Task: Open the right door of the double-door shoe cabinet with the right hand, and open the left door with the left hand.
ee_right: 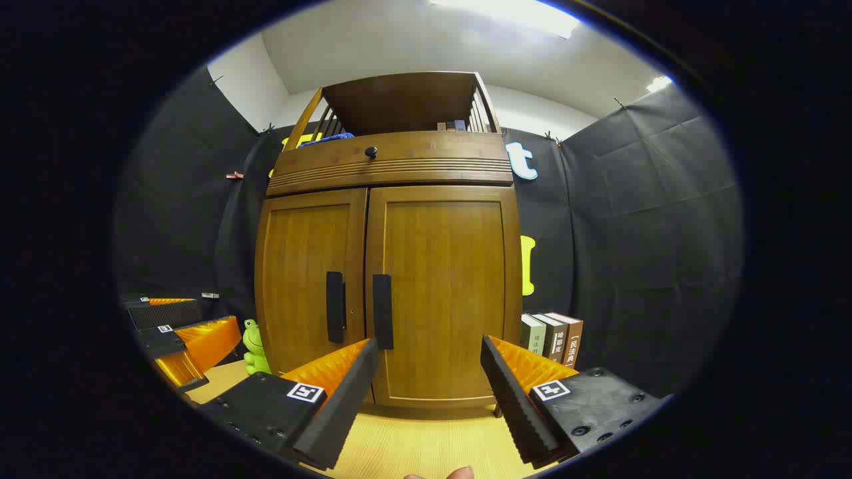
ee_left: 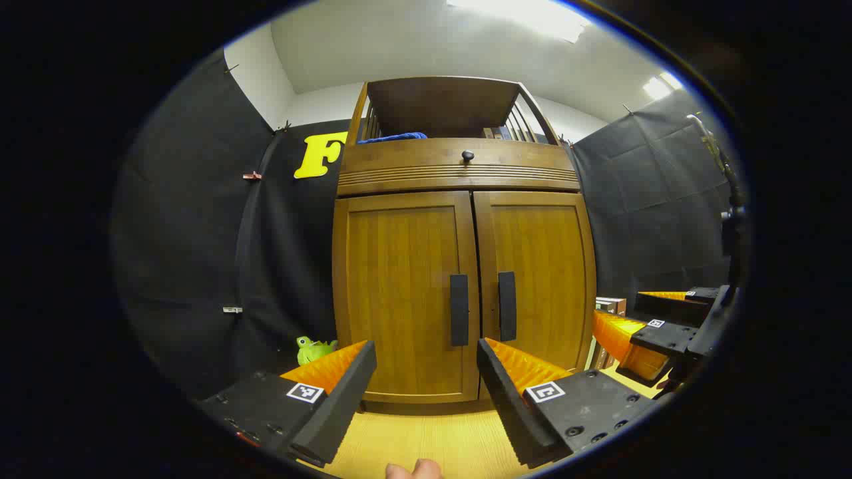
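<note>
A brown wooden shoe cabinet (ee_left: 459,173) (ee_right: 393,166) stands ahead with both doors shut. Its left door (ee_left: 399,293) (ee_right: 303,279) and right door (ee_left: 539,279) (ee_right: 446,286) each carry a dark vertical handle beside the middle seam: left handle (ee_left: 459,309) (ee_right: 334,307), right handle (ee_left: 507,306) (ee_right: 382,311). My left gripper (ee_left: 426,356) is open, short of the doors, below the left handle. My right gripper (ee_right: 429,352) is open too, in front of the right door, just right of and below its handle. The right gripper also shows at the right in the left gripper view (ee_left: 655,332); the left gripper shows at the left in the right gripper view (ee_right: 183,339).
A green frog toy (ee_left: 313,349) (ee_right: 254,346) sits left of the cabinet. Several books (ee_right: 552,339) stand at its right side. The cabinet rests on a light wooden surface (ee_left: 426,442). A knobbed drawer (ee_left: 468,156) and an open railed shelf top it. A fingertip (ee_left: 416,470) shows at the bottom.
</note>
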`<move>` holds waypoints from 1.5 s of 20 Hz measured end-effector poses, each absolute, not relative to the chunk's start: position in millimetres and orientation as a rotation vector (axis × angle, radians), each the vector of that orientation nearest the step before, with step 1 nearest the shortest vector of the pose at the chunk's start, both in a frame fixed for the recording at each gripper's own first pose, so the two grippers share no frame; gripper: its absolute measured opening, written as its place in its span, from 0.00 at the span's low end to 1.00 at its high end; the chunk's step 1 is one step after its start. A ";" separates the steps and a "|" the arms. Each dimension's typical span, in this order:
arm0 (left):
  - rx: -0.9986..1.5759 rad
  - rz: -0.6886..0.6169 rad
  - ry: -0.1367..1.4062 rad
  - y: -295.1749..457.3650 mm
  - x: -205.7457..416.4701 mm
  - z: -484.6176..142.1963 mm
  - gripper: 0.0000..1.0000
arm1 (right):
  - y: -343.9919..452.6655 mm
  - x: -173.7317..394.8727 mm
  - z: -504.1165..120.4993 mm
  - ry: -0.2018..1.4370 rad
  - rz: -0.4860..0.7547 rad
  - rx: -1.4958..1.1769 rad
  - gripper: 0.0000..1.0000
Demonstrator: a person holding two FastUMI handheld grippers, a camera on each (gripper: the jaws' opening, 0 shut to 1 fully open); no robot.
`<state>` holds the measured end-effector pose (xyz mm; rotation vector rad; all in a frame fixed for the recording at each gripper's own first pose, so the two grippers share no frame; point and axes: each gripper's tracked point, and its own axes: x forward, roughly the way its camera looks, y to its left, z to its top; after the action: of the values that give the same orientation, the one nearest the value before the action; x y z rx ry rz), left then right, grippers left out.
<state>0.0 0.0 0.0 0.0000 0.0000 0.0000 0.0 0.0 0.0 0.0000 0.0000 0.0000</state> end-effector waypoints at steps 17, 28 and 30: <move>0.006 -0.011 0.000 -0.4 0.5 0.7 0.94 | -3.3 3.0 -1.5 0.002 -0.003 0.001 0.98; 0.021 0.032 -0.005 19.3 -0.3 -6.3 0.93 | 30.3 63.9 -22.8 0.025 0.044 -0.039 0.97; 0.030 0.042 -0.013 23.9 -1.5 -7.9 0.95 | 44.6 82.4 -33.8 0.032 0.061 -0.048 0.98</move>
<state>-1.5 23.9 -7.9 0.0303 -0.0128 0.0422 82.4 44.6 -33.8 -0.0477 0.0315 0.0608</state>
